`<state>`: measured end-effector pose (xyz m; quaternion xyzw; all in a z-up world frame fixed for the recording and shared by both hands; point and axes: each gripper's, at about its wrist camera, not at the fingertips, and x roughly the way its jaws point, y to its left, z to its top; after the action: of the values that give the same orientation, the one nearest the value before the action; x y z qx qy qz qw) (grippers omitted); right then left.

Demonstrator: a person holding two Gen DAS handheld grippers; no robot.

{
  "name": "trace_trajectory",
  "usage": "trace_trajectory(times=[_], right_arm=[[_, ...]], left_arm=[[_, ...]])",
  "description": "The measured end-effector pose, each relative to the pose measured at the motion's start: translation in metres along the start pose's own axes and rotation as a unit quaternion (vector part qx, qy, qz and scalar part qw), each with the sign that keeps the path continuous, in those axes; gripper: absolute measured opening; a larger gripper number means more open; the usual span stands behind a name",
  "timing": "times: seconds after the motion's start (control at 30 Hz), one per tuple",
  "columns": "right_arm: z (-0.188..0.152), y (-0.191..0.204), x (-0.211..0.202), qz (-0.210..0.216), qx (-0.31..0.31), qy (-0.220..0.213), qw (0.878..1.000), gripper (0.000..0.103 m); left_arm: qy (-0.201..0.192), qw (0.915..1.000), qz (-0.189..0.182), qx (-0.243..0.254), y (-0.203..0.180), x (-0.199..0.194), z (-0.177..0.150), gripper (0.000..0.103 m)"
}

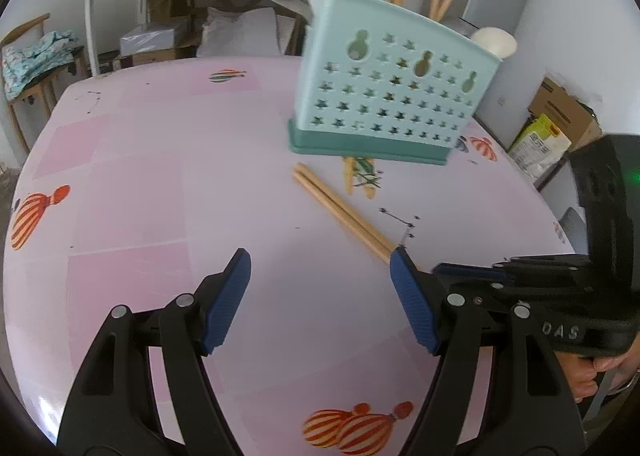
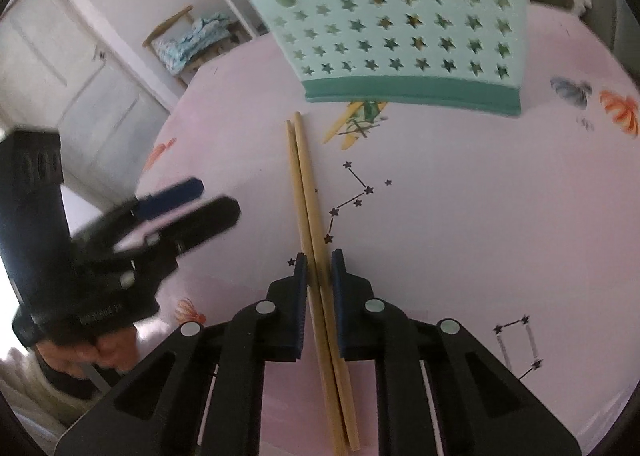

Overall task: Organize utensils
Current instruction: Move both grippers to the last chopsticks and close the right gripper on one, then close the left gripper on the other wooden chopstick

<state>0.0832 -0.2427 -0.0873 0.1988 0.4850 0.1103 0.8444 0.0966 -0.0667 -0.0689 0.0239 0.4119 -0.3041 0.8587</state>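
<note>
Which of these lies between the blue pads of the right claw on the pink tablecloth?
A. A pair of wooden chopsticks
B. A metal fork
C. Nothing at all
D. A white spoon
A: in the right wrist view the right claw has its pads close on either side of the pair of wooden chopsticks, which lie flat on the tablecloth and point toward the teal utensil holder.

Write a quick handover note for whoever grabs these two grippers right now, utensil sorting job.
Right gripper: jaws around the chopsticks lying on the table; contact uncertain.
Left gripper: open, empty, above the table.
Holder: stands beyond the chopsticks' far ends and already holds some wooden utensils.
Left: lift the pair and drop it into the holder.
</note>
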Motion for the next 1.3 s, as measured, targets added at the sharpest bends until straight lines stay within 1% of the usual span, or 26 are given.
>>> trace_trajectory(times=[0.07,0.13,0.17,0.2,0.3,0.47,0.57,0.6,0.67,0.7,0.77,0.8,0.87,0.9,0.93,0.97,1.13,1.3], right_arm=[[-0.002,-0.014,0.0,0.038,0.049,0.004,0.998,0.006],[-0.004,-0.027,0.0,0.069,0.092,0.007,0.993,0.006],[-0.004,-0.03,0.0,0.074,0.103,0.005,0.992,0.006],[-0.005,-0.031,-0.001,0.073,0.106,0.002,0.992,0.006],[-0.006,-0.024,-0.003,0.049,0.087,-0.006,0.995,0.006],[-0.008,-0.007,-0.006,-0.011,0.033,-0.018,0.999,0.006],[-0.012,-0.012,-0.011,-0.025,0.031,-0.024,0.999,0.006],[-0.014,-0.015,-0.014,-0.028,0.036,-0.027,0.999,0.006],[-0.02,-0.021,-0.02,-0.036,0.047,-0.033,0.998,0.006],[-0.022,-0.024,-0.022,-0.039,0.05,-0.035,0.997,0.006],[-0.027,-0.031,-0.029,-0.047,0.06,-0.041,0.996,0.006],[-0.028,-0.034,-0.033,-0.049,0.064,-0.043,0.996,0.006],[-0.032,-0.039,-0.037,-0.051,0.074,-0.046,0.995,0.006],[-0.034,-0.041,-0.039,-0.052,0.077,-0.048,0.995,0.006],[-0.036,-0.042,-0.041,-0.052,0.08,-0.049,0.994,0.006],[-0.038,-0.043,-0.042,-0.051,0.083,-0.05,0.994,0.006],[-0.043,-0.046,-0.045,-0.049,0.089,-0.052,0.993,0.006],[-0.049,-0.049,-0.048,-0.051,0.098,-0.055,0.992,0.006]], left_arm=[[0.001,1.0,-0.004,0.007,-0.005,0.001,0.0,0.068],[0.002,0.9999,-0.008,0.013,-0.009,0.002,0.0,0.068],[0.003,0.9998,-0.009,0.016,-0.011,0.003,0.0,0.068],[0.005,0.9998,-0.01,0.018,-0.013,0.003,0.0,0.068],[0.008,0.9996,-0.008,0.024,-0.017,0.007,0.0,0.068],[0.01,0.9993,-0.004,0.036,-0.026,0.01,0.002,0.068],[0.01,0.9985,0.003,0.054,-0.035,0.014,0.003,0.066],[0.012,0.998,0.004,0.061,-0.039,0.017,0.003,0.064],[0.023,0.9974,0.006,0.069,-0.043,0.022,0.003,0.055],[0.03,0.9969,0.009,0.072,-0.046,0.026,0.003,0.053],[0.043,0.9962,0.015,0.074,-0.047,0.031,0.002,0.042],[0.042,0.9961,0.02,0.074,-0.047,0.031,0.002,0.04],[0.042,0.9961,0.024,0.073,-0.048,0.032,0.001,0.028],[0.043,0.996,0.027,0.073,-0.047,0.031,0.001,0.026],[0.044,0.9959,0.029,0.073,-0.046,0.031,0.001,0.02],[0.046,0.9958,0.03,0.074,-0.045,0.03,0.0,0.017],[0.054,0.9957,0.029,0.07,-0.034,0.019,-0.005,0.008],[0.07,0.9955,0.03,0.056,-0.017,0.003,-0.016,0.005]])
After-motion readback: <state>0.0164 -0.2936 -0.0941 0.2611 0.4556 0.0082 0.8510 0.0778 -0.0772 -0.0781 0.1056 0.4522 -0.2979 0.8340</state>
